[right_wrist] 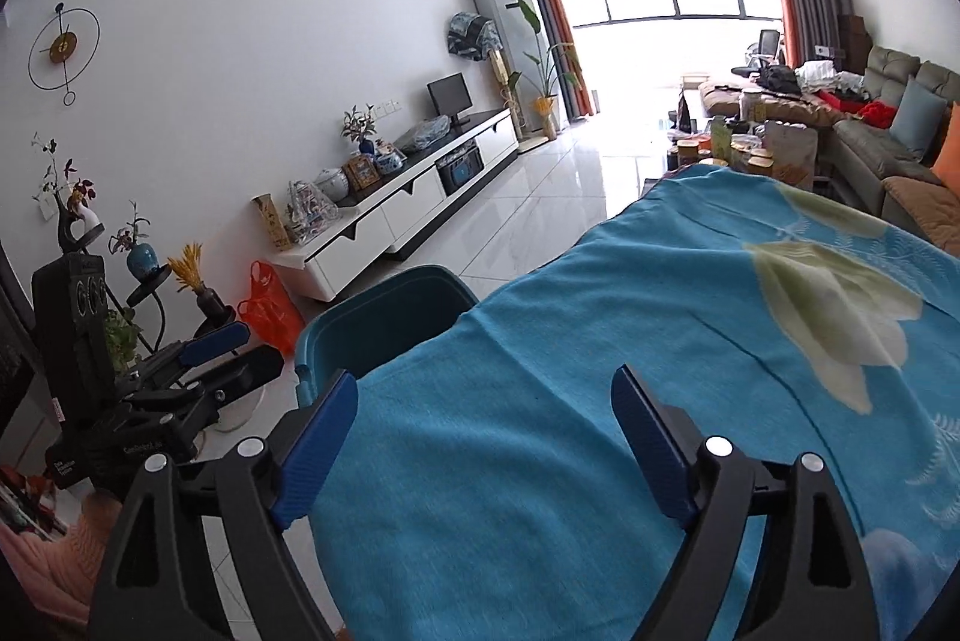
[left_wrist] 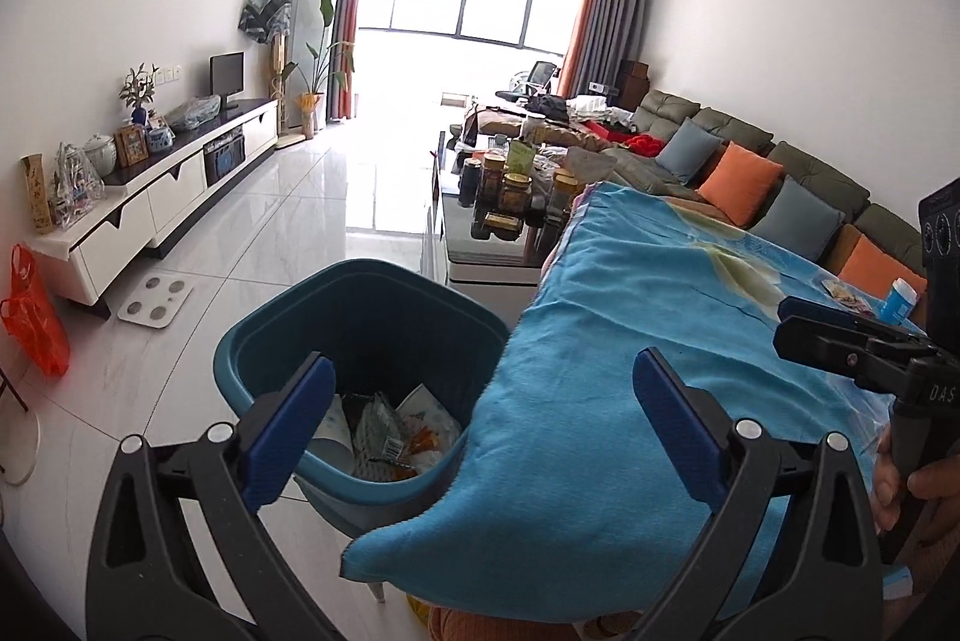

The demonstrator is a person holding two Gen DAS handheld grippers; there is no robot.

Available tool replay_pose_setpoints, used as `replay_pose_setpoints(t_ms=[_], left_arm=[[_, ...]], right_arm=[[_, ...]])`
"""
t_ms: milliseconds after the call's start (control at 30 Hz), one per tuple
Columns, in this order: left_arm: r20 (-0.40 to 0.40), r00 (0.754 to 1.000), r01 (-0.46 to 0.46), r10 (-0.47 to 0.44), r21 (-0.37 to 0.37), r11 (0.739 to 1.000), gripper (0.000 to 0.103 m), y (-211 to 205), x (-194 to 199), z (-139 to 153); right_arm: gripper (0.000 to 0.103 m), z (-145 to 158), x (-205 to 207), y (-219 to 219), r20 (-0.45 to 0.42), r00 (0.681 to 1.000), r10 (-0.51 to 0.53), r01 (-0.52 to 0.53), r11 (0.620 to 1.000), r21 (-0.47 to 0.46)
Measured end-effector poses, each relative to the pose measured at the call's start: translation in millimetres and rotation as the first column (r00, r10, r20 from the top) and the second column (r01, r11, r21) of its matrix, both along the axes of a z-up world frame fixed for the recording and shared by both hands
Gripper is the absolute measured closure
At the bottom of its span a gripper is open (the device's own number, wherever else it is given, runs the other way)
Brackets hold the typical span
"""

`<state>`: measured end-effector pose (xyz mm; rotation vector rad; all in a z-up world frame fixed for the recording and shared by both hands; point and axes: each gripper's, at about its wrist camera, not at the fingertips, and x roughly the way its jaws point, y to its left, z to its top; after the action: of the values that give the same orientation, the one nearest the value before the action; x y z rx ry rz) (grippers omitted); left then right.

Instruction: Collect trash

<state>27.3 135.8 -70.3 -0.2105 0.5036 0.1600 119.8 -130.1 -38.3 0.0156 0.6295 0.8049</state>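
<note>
A teal trash bin [left_wrist: 360, 317] stands on the floor against the table's left edge, with several crumpled wrappers [left_wrist: 384, 431] inside. My left gripper [left_wrist: 485, 366] hangs open and empty over the bin's right rim and the drooping corner of the blue cloth [left_wrist: 630, 293]. In the right wrist view the right gripper [right_wrist: 485, 380] is open and empty over the cloth-covered table [right_wrist: 600, 293], with the bin [right_wrist: 384, 323] to its left. A small blue-and-white bottle [left_wrist: 898, 299] and a flat wrapper [left_wrist: 846, 290] lie on the cloth at far right, beyond the right gripper [left_wrist: 783, 320].
A white TV cabinet [left_wrist: 150, 215] lines the left wall, with an orange plastic bag [left_wrist: 33, 323] and a bathroom scale [left_wrist: 156, 302] on the floor near it. A glass coffee table with jars [left_wrist: 510, 197] stands beyond the bin. A sofa with cushions [left_wrist: 750, 173] runs along the right.
</note>
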Motion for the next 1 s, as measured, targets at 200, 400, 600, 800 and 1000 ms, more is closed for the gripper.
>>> replay_pose_setpoints(t_ms=[200,400,600,800,1000], left_arm=[[0.057,0.998,0.035,-0.036,0.022,0.999,0.005,-44,5,9],[0.091,0.993,0.068,-0.076,0.086,0.994,0.005,-87,12,17],[0.132,0.985,0.1,-0.115,0.12,0.988,0.005,-121,13,25],[0.183,0.97,0.136,-0.16,0.135,0.981,0.005,-150,12,31],[0.229,0.954,0.156,-0.193,0.169,0.973,0.005,-172,5,35]], right_arm=[[0.007,5,-29,-59,0.142,0.973,-0.181,0.183,0.983,-0.002],[0.007,3,-54,-105,0.214,0.921,-0.326,0.329,0.944,0.02],[0.007,0,-76,-138,0.263,0.857,-0.444,0.452,0.891,0.032],[0.007,-1,-92,-163,0.274,0.802,-0.531,0.539,0.841,0.051],[0.007,3,-105,-181,0.297,0.746,-0.596,0.602,0.794,0.083]])
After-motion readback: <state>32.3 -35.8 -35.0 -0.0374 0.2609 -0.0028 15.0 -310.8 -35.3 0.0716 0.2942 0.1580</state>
